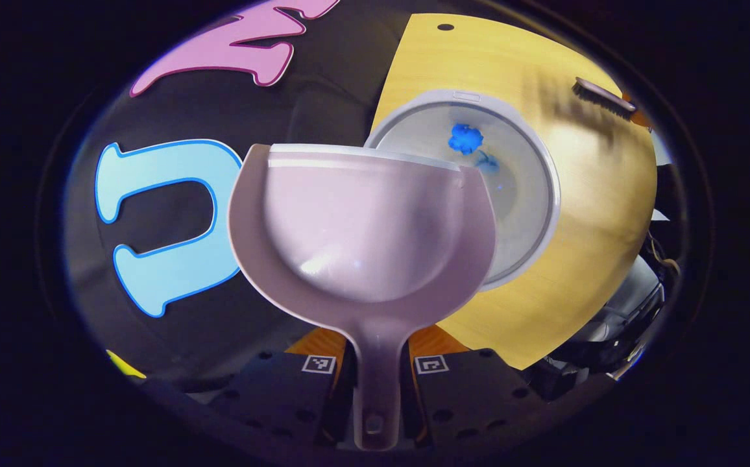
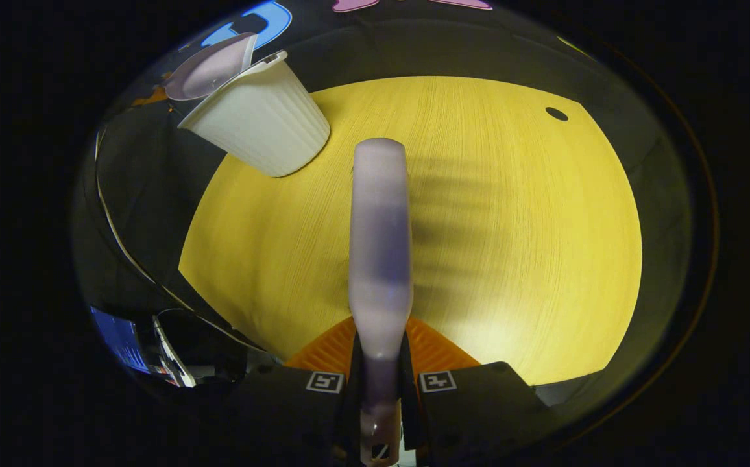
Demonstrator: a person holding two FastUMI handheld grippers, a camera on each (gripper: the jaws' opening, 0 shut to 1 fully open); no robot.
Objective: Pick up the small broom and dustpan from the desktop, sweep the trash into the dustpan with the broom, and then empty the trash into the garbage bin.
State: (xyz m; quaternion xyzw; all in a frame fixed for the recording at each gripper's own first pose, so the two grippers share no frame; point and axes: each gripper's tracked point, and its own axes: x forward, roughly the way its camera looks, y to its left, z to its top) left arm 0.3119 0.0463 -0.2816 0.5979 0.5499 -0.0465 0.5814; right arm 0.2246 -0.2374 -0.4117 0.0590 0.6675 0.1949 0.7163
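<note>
My left gripper (image 1: 375,389) is shut on the handle of the pale lilac dustpan (image 1: 362,227), whose scoop is tipped over the rim of the white garbage bin (image 1: 537,194). Blue trash (image 1: 466,139) lies inside the bin. In the right gripper view my right gripper (image 2: 380,383) is shut on the small broom (image 2: 380,233), which points out over the yellow wooden desktop (image 2: 511,227). The same broom (image 1: 602,97) appears far off at the upper right of the left gripper view. The bin (image 2: 258,117) stands at the desk's left edge with the dustpan (image 2: 209,65) above its mouth.
A dark round hole (image 2: 556,114) sits in the desktop at the far right. Past the desk's near-left edge there is dark floor and some equipment with a lit screen (image 2: 122,344). The booth's black cloth wall runs behind the bin.
</note>
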